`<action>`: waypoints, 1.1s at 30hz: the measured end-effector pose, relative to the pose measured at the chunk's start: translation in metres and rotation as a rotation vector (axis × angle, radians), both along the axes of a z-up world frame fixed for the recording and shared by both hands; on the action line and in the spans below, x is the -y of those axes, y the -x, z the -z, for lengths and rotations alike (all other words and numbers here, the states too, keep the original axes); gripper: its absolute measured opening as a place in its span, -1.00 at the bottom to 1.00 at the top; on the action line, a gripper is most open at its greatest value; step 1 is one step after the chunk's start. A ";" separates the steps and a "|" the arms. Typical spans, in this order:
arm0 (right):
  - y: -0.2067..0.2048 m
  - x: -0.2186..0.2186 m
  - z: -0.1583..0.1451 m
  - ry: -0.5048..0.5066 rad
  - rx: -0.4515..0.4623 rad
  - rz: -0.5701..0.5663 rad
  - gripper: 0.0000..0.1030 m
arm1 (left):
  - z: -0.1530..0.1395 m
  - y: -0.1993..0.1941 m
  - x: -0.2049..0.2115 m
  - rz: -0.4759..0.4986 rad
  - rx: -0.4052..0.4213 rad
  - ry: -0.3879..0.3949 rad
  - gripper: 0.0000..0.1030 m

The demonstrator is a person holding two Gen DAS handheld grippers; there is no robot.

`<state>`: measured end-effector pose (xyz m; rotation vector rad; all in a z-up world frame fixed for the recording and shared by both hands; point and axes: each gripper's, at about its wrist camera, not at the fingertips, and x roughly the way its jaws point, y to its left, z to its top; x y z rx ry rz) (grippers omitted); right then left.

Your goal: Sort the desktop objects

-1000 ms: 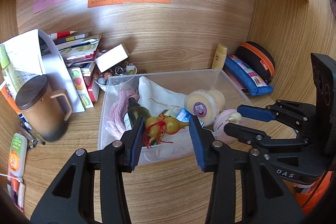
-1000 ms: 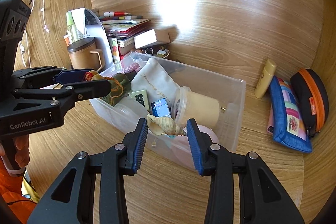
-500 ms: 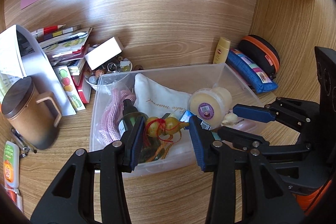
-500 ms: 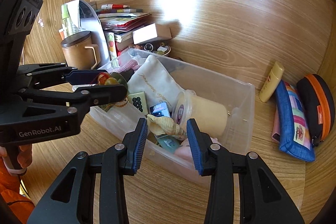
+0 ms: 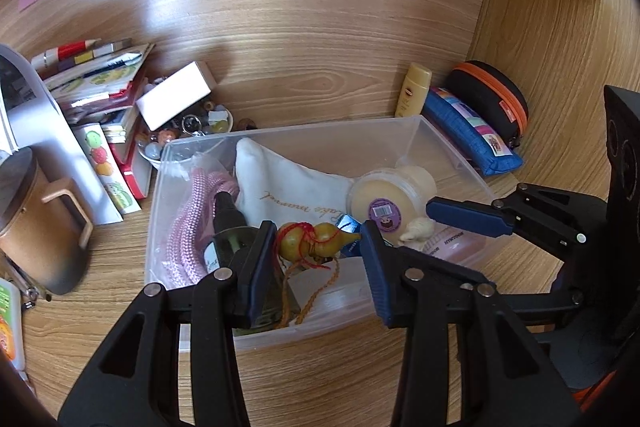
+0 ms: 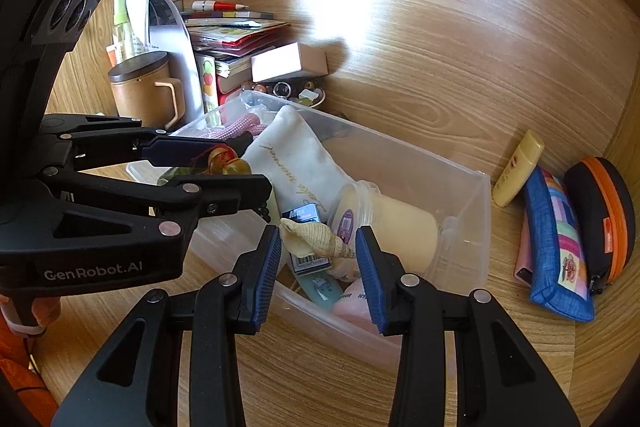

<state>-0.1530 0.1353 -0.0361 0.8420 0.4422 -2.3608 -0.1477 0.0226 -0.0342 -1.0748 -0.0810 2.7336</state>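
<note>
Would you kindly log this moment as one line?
left tongs: shut on gourd charm | right tongs: shut on seashell | both over clear bin | stage: placing

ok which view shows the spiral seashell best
The right wrist view: the cream spiral seashell sits lengthwise between the right hand-held gripper pads, over the clear plastic bin, ridges and pointed tip visible. The left wrist view shows only its pale end beneath one blue pad.

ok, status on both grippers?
Left gripper shut on gourd. Right gripper shut on shell. Both over bin; nothing blocking.
</note>
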 end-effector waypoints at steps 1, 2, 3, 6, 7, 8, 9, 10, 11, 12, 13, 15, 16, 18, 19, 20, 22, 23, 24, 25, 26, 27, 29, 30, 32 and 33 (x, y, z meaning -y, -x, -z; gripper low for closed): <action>0.000 0.001 0.000 -0.006 -0.006 0.003 -0.31 | 0.000 0.000 0.000 0.002 0.002 -0.006 -0.15; 0.000 0.001 0.000 -0.008 -0.009 0.003 -0.31 | -0.001 0.000 0.001 0.005 0.002 -0.012 -0.11; 0.001 0.001 0.000 -0.009 -0.010 0.004 -0.31 | -0.001 0.000 0.000 0.005 0.000 -0.012 -0.07; 0.001 0.001 0.000 -0.013 -0.016 0.006 -0.29 | -0.005 -0.003 -0.001 -0.003 -0.017 -0.001 0.20; 0.000 0.001 0.000 -0.015 -0.020 0.007 -0.23 | -0.006 -0.004 -0.001 -0.012 -0.025 0.009 0.29; 0.000 0.001 -0.001 -0.016 -0.025 0.010 -0.17 | -0.007 -0.005 -0.001 -0.023 -0.036 0.016 0.39; 0.000 0.001 -0.001 -0.017 -0.030 0.012 -0.04 | -0.008 -0.006 0.000 -0.026 -0.042 0.016 0.40; -0.001 0.001 -0.002 -0.017 -0.036 0.015 0.02 | -0.009 -0.007 0.002 -0.028 -0.043 0.013 0.40; -0.002 0.001 -0.003 -0.016 -0.040 0.015 0.10 | -0.010 -0.007 0.003 -0.035 -0.045 0.012 0.40; -0.003 0.001 -0.004 -0.013 -0.045 0.011 0.12 | -0.010 -0.007 0.005 -0.047 -0.045 0.014 0.41; -0.004 0.001 -0.005 -0.013 -0.050 0.009 0.14 | -0.010 -0.007 0.006 -0.055 -0.046 0.017 0.41; -0.006 0.002 -0.007 -0.016 -0.059 0.008 0.20 | -0.011 -0.007 0.010 -0.072 -0.046 0.015 0.43; -0.006 0.002 -0.007 -0.018 -0.062 0.010 0.25 | -0.012 -0.007 0.012 -0.079 -0.046 0.014 0.43; -0.007 0.002 -0.008 -0.023 -0.066 0.017 0.34 | -0.013 -0.009 0.016 -0.101 -0.051 0.013 0.56; -0.007 0.001 -0.009 -0.024 -0.069 0.019 0.39 | -0.014 -0.009 0.017 -0.109 -0.052 0.015 0.62; -0.008 0.000 -0.010 -0.024 -0.074 0.023 0.41 | -0.015 -0.011 0.018 -0.120 -0.055 0.019 0.71; -0.010 0.000 -0.011 -0.027 -0.081 0.029 0.51 | -0.017 -0.013 0.021 -0.135 -0.056 0.019 0.78; -0.011 -0.001 -0.012 -0.028 -0.085 0.032 0.53 | -0.018 -0.013 0.023 -0.144 -0.051 0.015 0.83; -0.011 -0.002 -0.013 -0.030 -0.089 0.038 0.55 | -0.018 -0.014 0.024 -0.151 -0.048 0.013 0.85; -0.012 -0.003 -0.013 -0.032 -0.090 0.042 0.57 | -0.019 -0.014 0.026 -0.158 -0.044 0.011 0.85; -0.012 -0.004 -0.014 -0.034 -0.091 0.045 0.59 | -0.019 -0.015 0.027 -0.168 -0.040 0.012 0.85; -0.011 -0.005 -0.014 -0.037 -0.090 0.052 0.61 | -0.019 -0.016 0.029 -0.182 -0.035 0.014 0.85; -0.011 -0.009 -0.014 -0.042 -0.082 0.070 0.65 | -0.020 -0.018 0.032 -0.203 -0.028 0.018 0.85; -0.011 -0.011 -0.015 -0.042 -0.079 0.080 0.67 | -0.021 -0.020 0.034 -0.217 -0.028 0.020 0.85; -0.010 -0.016 -0.015 -0.040 -0.073 0.102 0.70 | -0.024 -0.026 0.035 -0.238 -0.044 0.026 0.85; -0.010 -0.018 -0.015 -0.038 -0.071 0.110 0.72 | -0.025 -0.029 0.035 -0.243 -0.051 0.029 0.85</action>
